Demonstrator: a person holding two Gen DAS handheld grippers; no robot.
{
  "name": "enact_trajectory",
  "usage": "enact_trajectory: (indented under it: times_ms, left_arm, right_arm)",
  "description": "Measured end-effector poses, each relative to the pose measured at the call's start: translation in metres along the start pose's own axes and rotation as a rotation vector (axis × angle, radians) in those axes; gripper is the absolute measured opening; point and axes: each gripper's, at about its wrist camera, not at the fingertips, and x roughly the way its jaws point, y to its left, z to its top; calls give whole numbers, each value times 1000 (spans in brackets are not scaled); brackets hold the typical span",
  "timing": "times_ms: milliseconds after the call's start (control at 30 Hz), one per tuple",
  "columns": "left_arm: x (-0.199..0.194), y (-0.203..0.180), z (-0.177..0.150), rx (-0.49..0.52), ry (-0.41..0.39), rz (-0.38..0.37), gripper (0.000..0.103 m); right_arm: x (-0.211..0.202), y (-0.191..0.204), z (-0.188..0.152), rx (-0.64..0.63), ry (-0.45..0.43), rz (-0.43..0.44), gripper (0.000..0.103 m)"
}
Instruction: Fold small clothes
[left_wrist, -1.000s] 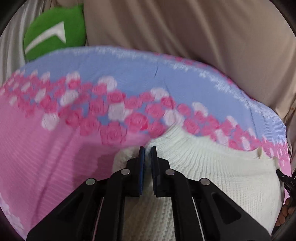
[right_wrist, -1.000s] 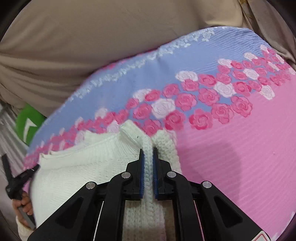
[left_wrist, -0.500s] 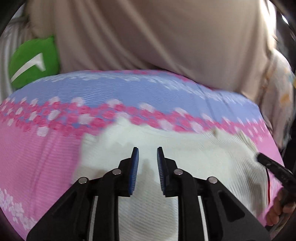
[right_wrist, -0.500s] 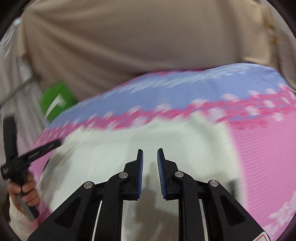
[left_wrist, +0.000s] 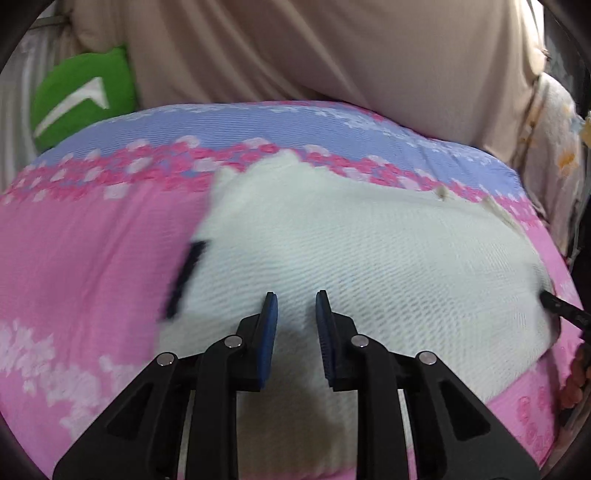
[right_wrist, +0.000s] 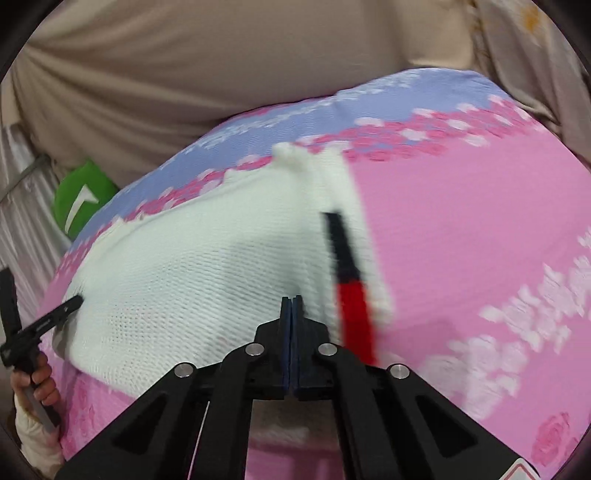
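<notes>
**Desk:** What does the caption lead with?

**Photographer:** A white waffle-knit baby sweater (left_wrist: 369, 266) lies spread flat on a pink-and-lavender rose-print bedcover (left_wrist: 92, 258), its collar end toward the lavender band and a beige draped sheet (left_wrist: 314, 55) behind. It is not yet folded into a compact shape.

**Desk:** And the tools?

**Photographer:** The left gripper (left_wrist: 295, 314) hovers over the knit's near half, blue pads parted, nothing between them. The right gripper (right_wrist: 291, 306) has its jaws pressed together over the sweater's right side; they appear empty, though a pinch of knit cannot be ruled out from this angle.

**Desk:** What might go wrong?

**Photographer:** A judgement only: the loose knit could bunch or drag across the cover if a pad snags it rather than taking a clean edge, leaving a crooked fold. The blur suggests quick hands, which could worsen that.

**Desk:** Do the two views differ?

**Photographer:** The right wrist view shows a blurred black-and-red strip (right_wrist: 351, 291) along the sweater's right edge, and a hand (right_wrist: 37, 384) gripping the other tool's handle at far left. The left wrist view shows a dark blurred strip (left_wrist: 184, 277) at the sweater's left edge instead, and a green cushion with a white chevron (left_wrist: 81, 96) far more plainly.
</notes>
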Motion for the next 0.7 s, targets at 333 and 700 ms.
enact_trajectory:
  times_ms: [333, 700]
  left_arm:
    - [15, -9, 76, -29, -25, -16, 20]
    - [84, -5, 81, -30, 37, 53, 21]
  right_arm:
    - [21, 41, 84, -86, -61, -5, 13]
    - [104, 0, 123, 37, 63, -43, 0]
